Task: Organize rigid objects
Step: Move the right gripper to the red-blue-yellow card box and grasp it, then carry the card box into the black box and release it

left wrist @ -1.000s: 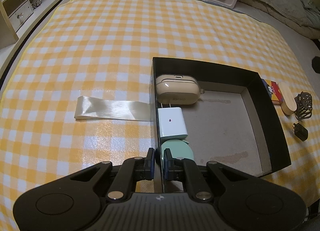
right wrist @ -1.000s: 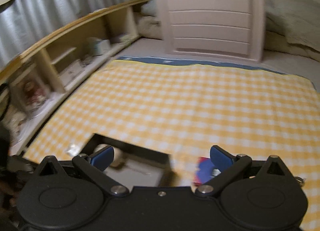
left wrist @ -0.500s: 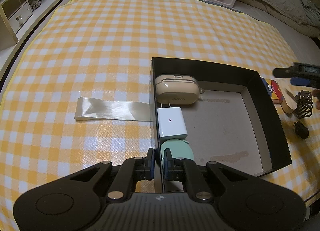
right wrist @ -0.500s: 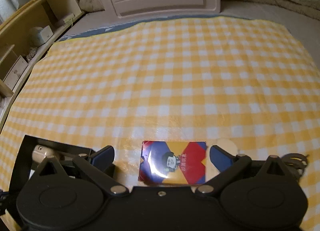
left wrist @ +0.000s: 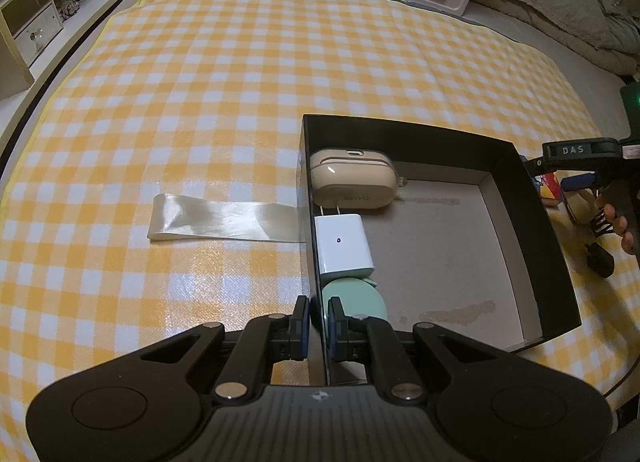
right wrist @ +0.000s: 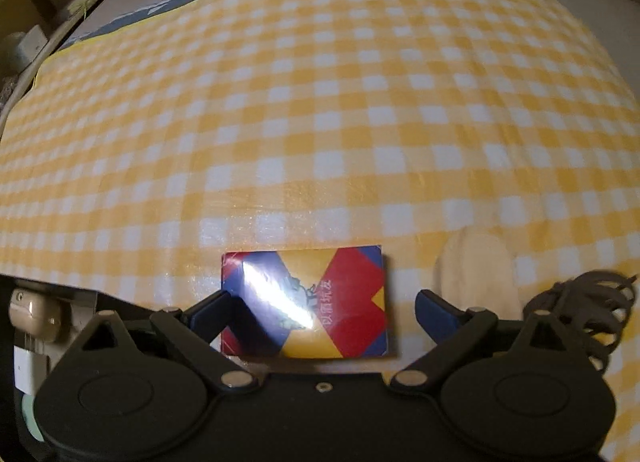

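Note:
A black box (left wrist: 532, 197) lies on the yellow checked cloth. It holds a beige case (left wrist: 352, 181), a white charger (left wrist: 342, 246) and a green round thing (left wrist: 356, 298). My left gripper (left wrist: 318, 322) is shut on the box's near left wall. My right gripper (right wrist: 322, 312) is open, with its fingers on either side of a red, blue and yellow card box (right wrist: 306, 302) on the cloth. The right gripper also shows at the right edge of the left wrist view (left wrist: 580, 173).
A beige oval piece (right wrist: 476, 266) and a dark hair claw (right wrist: 588, 302) lie right of the card box. A small black item (left wrist: 600, 260) lies right of the black box. A clear tape strip (left wrist: 224, 217) lies to its left. Shelves stand far left.
My right gripper has come down from high above the cloth and now straddles the card box. It has entered the left wrist view. My left gripper has not moved.

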